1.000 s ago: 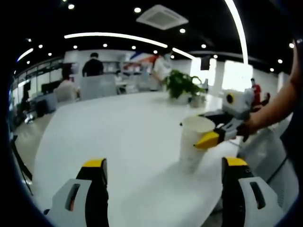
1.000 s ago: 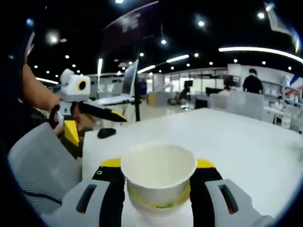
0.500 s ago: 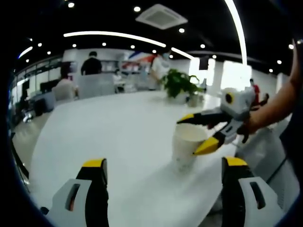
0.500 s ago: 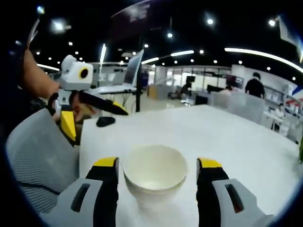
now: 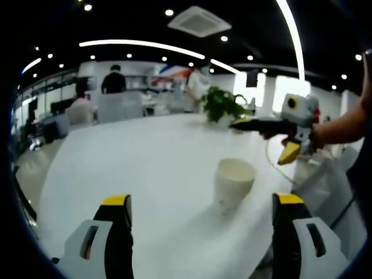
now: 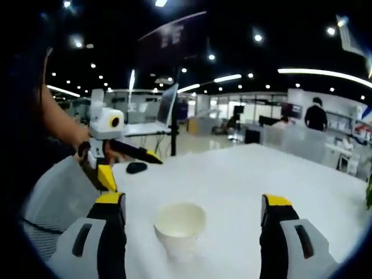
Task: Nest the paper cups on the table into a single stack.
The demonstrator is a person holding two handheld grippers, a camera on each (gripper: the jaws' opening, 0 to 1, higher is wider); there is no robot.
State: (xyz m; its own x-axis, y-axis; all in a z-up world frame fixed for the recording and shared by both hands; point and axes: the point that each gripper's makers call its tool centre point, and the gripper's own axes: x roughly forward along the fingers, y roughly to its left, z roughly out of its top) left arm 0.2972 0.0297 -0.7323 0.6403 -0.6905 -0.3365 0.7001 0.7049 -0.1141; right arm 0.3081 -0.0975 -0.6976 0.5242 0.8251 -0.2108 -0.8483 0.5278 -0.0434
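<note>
Looking low across the white table (image 5: 145,157) from opposite sides, left gripper view facing a potted plant (image 5: 220,103), right gripper view facing a laptop (image 6: 163,107). Both sharing the paper cup (image 5: 233,183) nearby, each catching the other gripper beyond.

Matt paper cup (image 5: 233,185); smooth, seemingly glossy white table (image 5: 145,157).

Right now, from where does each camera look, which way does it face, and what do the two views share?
Left gripper view: rides on the left gripper, faces across the white table toward the paper cup; its own open jaws show, and the right gripper with a forearm.
Right gripper view: rides on the right gripper, looks down at the cup between its open jaws; the left gripper shows beyond.
Shared: the cup, the table, each other's gripper.
</note>
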